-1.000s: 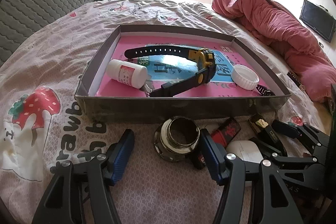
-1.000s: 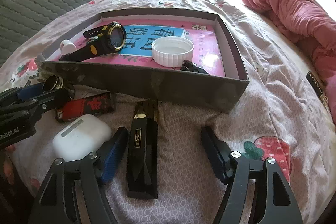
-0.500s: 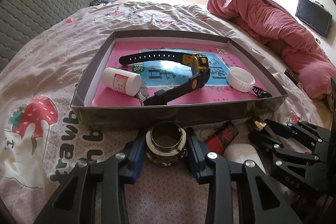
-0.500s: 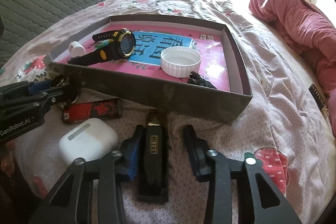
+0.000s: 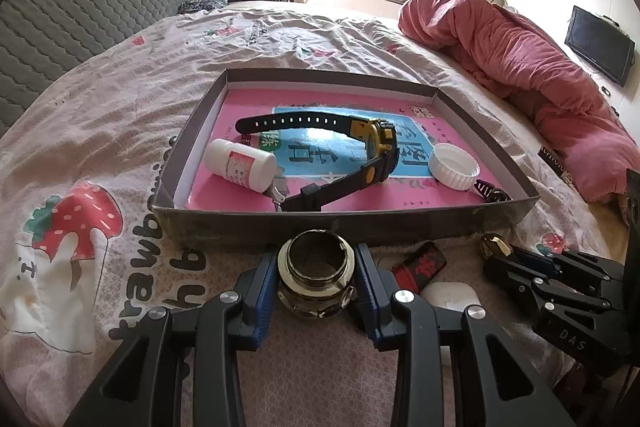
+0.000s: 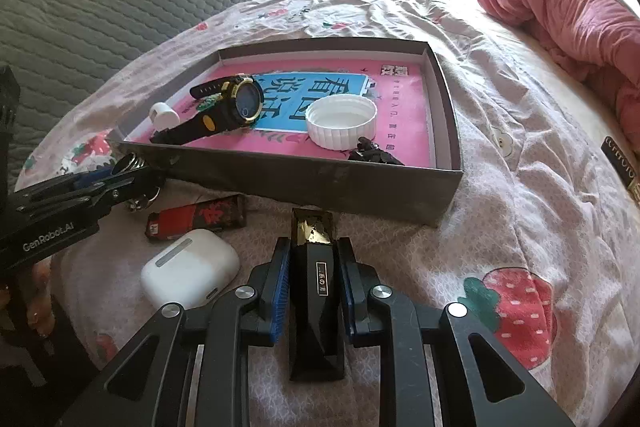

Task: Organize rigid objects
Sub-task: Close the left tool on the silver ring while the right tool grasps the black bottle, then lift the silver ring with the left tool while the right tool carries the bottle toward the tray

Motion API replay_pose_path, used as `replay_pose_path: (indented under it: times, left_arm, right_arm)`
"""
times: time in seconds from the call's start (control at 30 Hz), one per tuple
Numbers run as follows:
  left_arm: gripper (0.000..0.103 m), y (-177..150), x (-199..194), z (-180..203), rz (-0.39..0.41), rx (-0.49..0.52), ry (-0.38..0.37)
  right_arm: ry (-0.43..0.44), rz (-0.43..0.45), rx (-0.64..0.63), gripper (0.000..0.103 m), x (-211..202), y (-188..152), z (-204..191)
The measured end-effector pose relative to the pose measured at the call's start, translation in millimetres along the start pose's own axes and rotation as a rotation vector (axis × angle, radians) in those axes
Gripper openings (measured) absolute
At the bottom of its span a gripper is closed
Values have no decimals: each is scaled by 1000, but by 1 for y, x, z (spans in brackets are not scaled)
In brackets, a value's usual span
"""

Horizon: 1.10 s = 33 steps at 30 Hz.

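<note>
Clamped on a round metal-rimmed glass jar (image 5: 316,275) by the left hand-held gripper (image 5: 316,281), just before the near wall of a shallow cardboard tray (image 5: 348,225) on the bed (image 5: 100,131). Inside the tray: black-and-yellow wristwatch (image 5: 372,143), white bottle (image 5: 240,165) lying at left, white cap (image 5: 454,166) at right. Right of the jar, near the tray's front: red-and-black lighter (image 5: 420,265), white earbud case (image 5: 450,297), right hand-held gripper (image 5: 500,259).

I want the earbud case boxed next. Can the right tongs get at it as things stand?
Probably not yet: the right tongs are shut on the black bar. The white earbud case lies uncovered just left of them.
</note>
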<state>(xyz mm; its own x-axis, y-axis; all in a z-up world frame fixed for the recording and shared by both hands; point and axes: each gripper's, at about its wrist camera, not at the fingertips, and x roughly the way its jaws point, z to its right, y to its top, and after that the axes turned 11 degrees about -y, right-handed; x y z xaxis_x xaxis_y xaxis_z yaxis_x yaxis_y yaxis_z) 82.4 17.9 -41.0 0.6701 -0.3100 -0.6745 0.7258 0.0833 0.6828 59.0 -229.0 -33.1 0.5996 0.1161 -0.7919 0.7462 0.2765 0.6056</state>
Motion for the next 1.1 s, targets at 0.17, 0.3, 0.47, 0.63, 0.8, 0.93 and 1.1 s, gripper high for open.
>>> replay_pose_path:
  times: [0.17,0.3,0.47,0.63,0.8,0.93,1.1]
  left_arm:
    - [37,0,-7,3,20,16,10]
    - [37,2,-10,6,38,23,15]
    - [37,5,-17,6,53,25,10]
    - [37,9,-25,2,83,21,15]
    - [37,13,-28,-5,102,12,27]
    - [37,16,-33,-7,128,22,45]
    - [37,21,-36,-9,156,27,56]
  right_arm:
    - [6,22,-4,22,-9,-2,2]
    - [9,62,12,22,-19,1,6]
    - [35,113,23,22,-29,8,6]
    - [61,138,16,22,-33,15,1]
    - [68,162,25,22,-34,22,0]
    - [75,187,52,22,-37,27,4]
    - [86,227,96,22,-42,35,10]
